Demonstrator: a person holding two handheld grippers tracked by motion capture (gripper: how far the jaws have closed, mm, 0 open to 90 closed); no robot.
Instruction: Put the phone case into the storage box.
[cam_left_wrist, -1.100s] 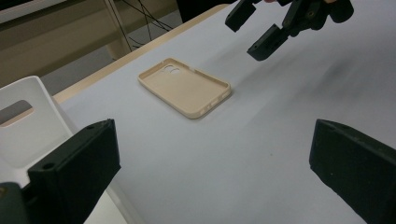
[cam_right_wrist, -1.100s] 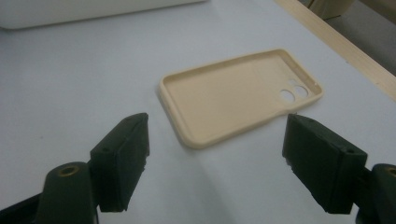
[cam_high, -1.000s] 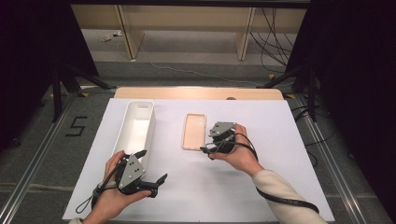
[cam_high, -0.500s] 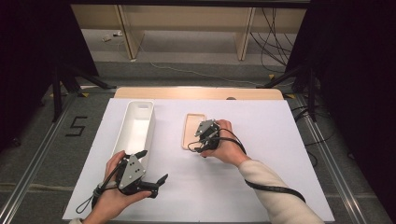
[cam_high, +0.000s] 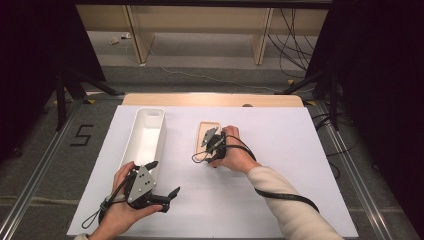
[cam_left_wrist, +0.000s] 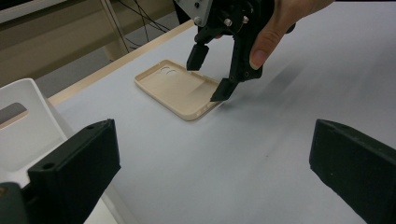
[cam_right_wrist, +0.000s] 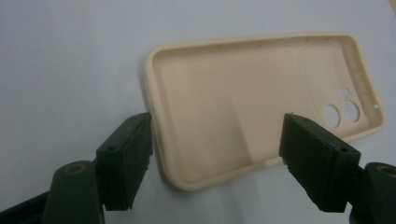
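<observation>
Fingertips of our right gripper stand wide apart and hold nothing; they straddle the near corner of the beige, soft-looking rectangular phone case, one jaw just outside its long rim and the other over its hollow inside. In the right gripper view we see no contact yet, though the left gripper view suggests one tip is very near the case's edge; we cannot tell whether it touches.

That phone case lies flat on the white table cover, open side up, with its camera holes at the far end, roughly at the middle of the table. It has not been lifted.

Our left gripper rests low near the front edge of the table, well apart from the case, with its jaws spread wide and empty, as its own view shows.

Beside it, to the left of the case, the long white plastic bin stands empty as far as we can see inside it.

We judge the work to be at its start: the reach to the case is made, the grasp is not. Closing on the rim, lifting the case, and carrying it, probably to the bin, all remain ahead.
</observation>
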